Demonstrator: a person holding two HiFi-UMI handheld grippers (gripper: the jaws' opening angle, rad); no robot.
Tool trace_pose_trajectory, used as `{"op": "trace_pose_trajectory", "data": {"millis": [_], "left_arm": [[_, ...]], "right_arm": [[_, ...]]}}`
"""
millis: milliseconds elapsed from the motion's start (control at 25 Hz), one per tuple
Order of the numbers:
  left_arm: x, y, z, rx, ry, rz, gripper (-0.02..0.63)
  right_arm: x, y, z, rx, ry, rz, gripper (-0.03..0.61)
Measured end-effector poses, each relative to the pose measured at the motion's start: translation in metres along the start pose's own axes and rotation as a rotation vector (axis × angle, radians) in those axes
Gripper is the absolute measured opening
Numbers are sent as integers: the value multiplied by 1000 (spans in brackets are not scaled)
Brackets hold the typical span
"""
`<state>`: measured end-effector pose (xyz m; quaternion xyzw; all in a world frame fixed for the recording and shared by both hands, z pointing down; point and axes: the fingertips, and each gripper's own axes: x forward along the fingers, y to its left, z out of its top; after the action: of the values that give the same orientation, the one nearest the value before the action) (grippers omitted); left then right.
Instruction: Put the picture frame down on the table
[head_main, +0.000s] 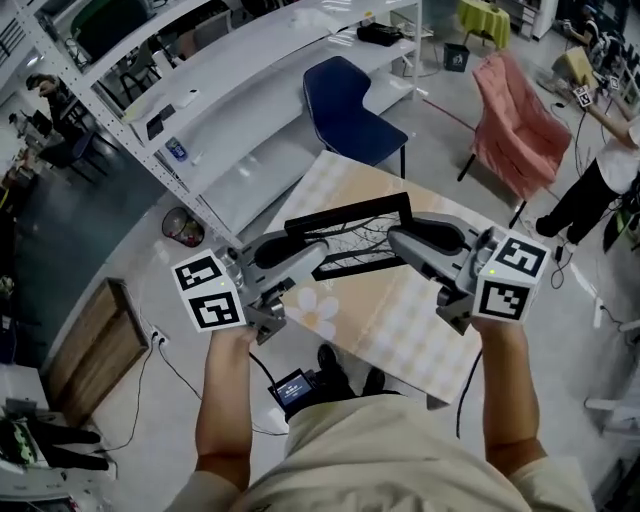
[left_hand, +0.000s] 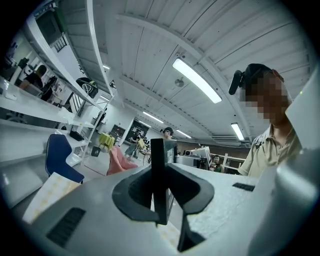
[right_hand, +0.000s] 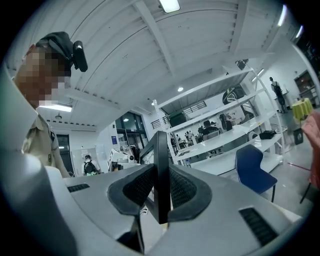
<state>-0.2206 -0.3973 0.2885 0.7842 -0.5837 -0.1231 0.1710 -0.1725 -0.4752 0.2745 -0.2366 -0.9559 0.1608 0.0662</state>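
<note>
Black and thin, the picture frame (head_main: 350, 213) hangs above the far part of the bench (head_main: 400, 320), its side rails pinched by the fingers of your left gripper (head_main: 318, 258) and right gripper (head_main: 395, 240). If one grip loosens first, it could swing or slip. Set down too near the far edge, it may tip off.

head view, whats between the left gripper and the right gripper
The picture frame spans the gap, left gripper and right gripper each shut on one end, above the table; head view shows it.
</note>
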Motion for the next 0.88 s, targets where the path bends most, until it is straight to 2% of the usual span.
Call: {"op": "trace_pose_trajectory", "data": {"millis": [360,680,760,880], "left_arm": [[-2,18,-17,-24,4,18,61],[0,30,-27,-68,29,10,61],[-2,52,-28,-82,37,12,61],[-4,112,-32,-101,54,20,62]], "right_arm": [[12,-16,-19,15,18,2,80],[16,-26,-31,56,49,-35,80],[32,-40,-35,72,58,-41,81],[73,-84,-49,100,72,-47,81]]}}
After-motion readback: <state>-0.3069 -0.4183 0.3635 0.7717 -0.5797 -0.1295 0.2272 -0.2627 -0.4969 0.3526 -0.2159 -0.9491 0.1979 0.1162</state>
